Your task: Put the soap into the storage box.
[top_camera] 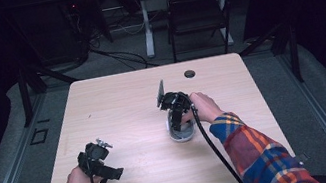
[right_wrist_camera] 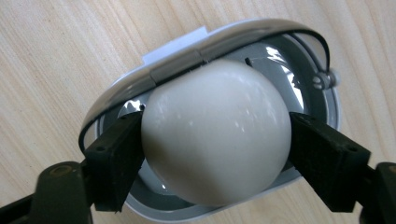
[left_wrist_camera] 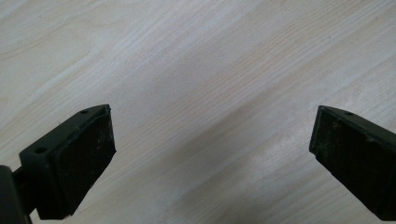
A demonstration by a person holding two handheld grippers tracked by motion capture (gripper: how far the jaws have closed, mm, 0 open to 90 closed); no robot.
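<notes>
The right gripper (right_wrist_camera: 215,154) holds a smooth white egg (right_wrist_camera: 215,135) between narrow jaws, over a grey dish (right_wrist_camera: 322,112); it may slip sideways. The left gripper (left_wrist_camera: 212,154) stands wide open, empty.

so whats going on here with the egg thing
A person works at a wooden table with tongs in each hand. The right tongs have their pads against a white egg, held over or in a grey oval holder with a metal rim. The left tongs hang open over bare wood, holding nothing.
</notes>
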